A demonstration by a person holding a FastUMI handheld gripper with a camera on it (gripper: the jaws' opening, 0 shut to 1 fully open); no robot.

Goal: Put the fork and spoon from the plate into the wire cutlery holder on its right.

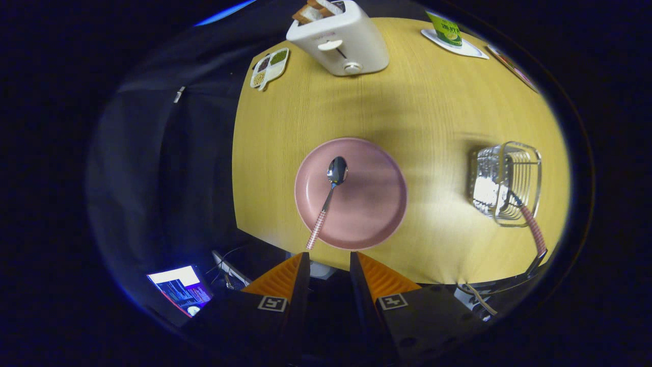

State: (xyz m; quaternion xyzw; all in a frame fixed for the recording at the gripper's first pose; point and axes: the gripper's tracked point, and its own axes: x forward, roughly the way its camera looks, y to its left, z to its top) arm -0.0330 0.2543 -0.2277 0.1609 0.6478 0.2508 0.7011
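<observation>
A pink plate [372, 214] lies on the wooden table just beyond my fingers. On it rests a spoon [328, 196] with a shiny bowl and a checked pink handle that sticks out over the plate's near rim, toward my left finger. To the right of the plate stands the wire cutlery holder [507, 181]. A utensil with a pink handle [532, 229] leans in it, handle up; its head is hidden inside, so I take it for the fork. My gripper [329, 262] hovers above the table's near edge, open with a narrow gap and nothing between the fingers.
A white toaster [338, 41] with bread slices stands at the far side of the table. Left of it lies a small divided dish [270, 66], and at the far right a green packet on a white tray [451, 35]. A lit screen [181, 288] sits below the table's left side.
</observation>
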